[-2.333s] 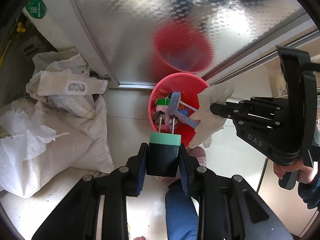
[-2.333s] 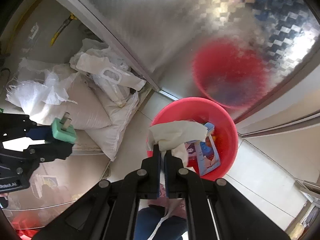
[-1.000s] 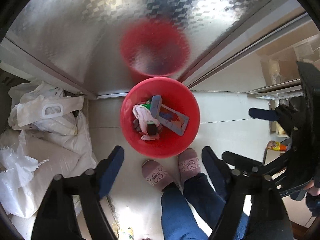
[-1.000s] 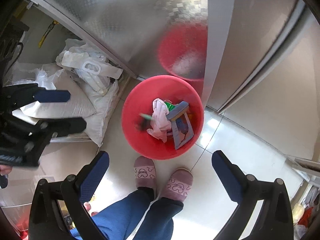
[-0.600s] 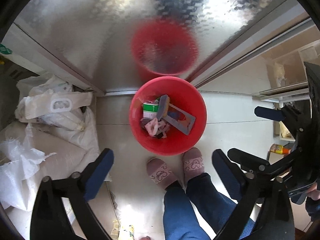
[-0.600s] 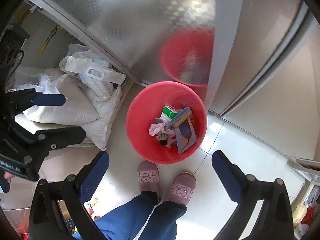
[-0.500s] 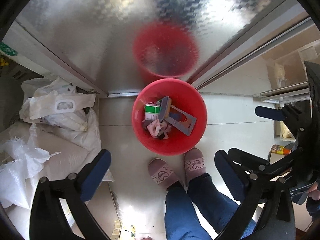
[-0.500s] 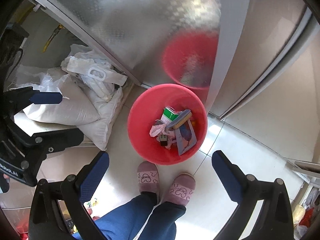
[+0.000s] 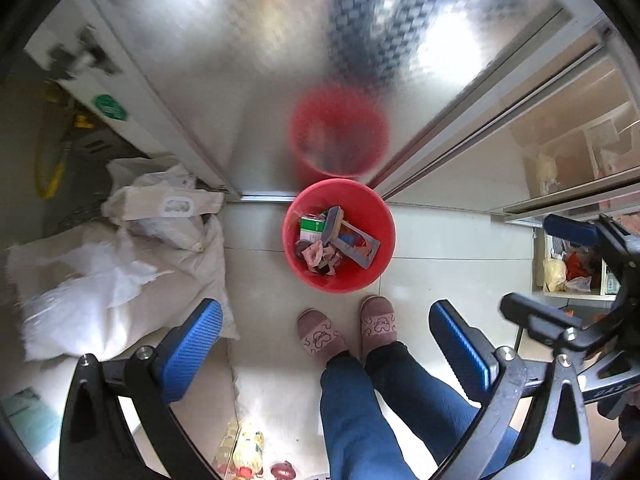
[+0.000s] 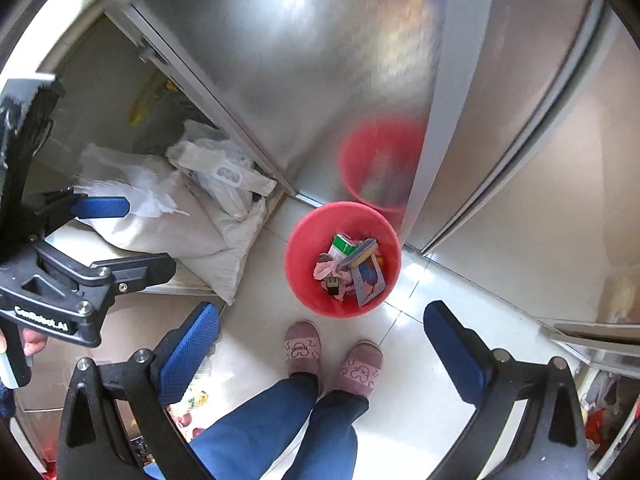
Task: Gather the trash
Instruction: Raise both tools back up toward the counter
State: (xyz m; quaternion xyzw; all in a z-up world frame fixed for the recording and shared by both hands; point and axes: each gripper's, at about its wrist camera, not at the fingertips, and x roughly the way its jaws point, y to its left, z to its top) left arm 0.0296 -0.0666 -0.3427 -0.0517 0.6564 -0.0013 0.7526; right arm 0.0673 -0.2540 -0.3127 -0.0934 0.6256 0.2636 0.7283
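Pale tiled floor point(image 9: 436, 240), round red plastic bin point(image 9: 372, 200) holding trash. Our left gripper point(image 9: 326, 344) and right gripper point(image 10: 320, 340) spread wide, empty. Risk we judge: kicking bin with pink slippers point(image 10: 302, 346) just beside it, spilling contents.

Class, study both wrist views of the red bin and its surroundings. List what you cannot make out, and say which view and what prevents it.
- Bottom of the red bin: both views, covered by the piled trash.
- Print on the green box: both views, too small.
- Sticker wording: left view, blurred.
- Shelf items: left view, partly hidden by the right gripper.
- Floor packets: right view, cut off behind a finger.
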